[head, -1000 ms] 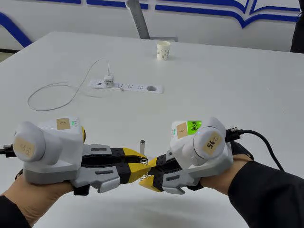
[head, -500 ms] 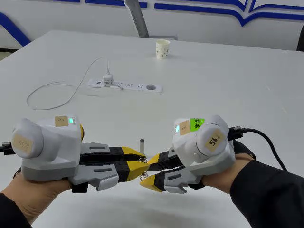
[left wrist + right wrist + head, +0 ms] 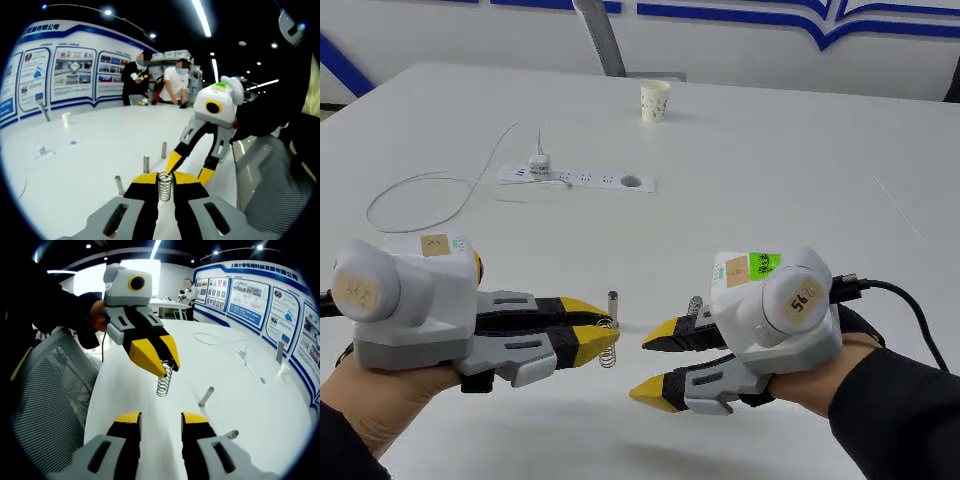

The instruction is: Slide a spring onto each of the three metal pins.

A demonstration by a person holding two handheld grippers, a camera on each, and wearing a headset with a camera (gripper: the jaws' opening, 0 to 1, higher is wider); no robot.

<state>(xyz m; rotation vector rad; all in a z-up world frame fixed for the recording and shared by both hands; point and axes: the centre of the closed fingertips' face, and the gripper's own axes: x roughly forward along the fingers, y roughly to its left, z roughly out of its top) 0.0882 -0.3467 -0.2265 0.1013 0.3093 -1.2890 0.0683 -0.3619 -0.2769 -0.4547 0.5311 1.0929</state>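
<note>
Yellow-tipped, your left gripper (image 3: 608, 335) is clamped on the upper end of a spring (image 3: 608, 353), so the coil hangs below the jaw tips, just nearer you than the bare pin (image 3: 612, 304) that stands upright on the white worktop (image 3: 740, 190). Your right gripper (image 3: 648, 368) sits right of that pin, jaws parted wide with nothing between them, apart from the held spring. Further right of the bare pin, another pin (image 3: 695, 305) carries a spring and is partly hidden by the right gripper. Your left gripper view shows 3 pins (image 3: 146, 163) upright beyond the held spring. Well beyond the bare pin lie a power strip (image 3: 575, 179) and a paper cup (image 3: 654, 100).
</note>
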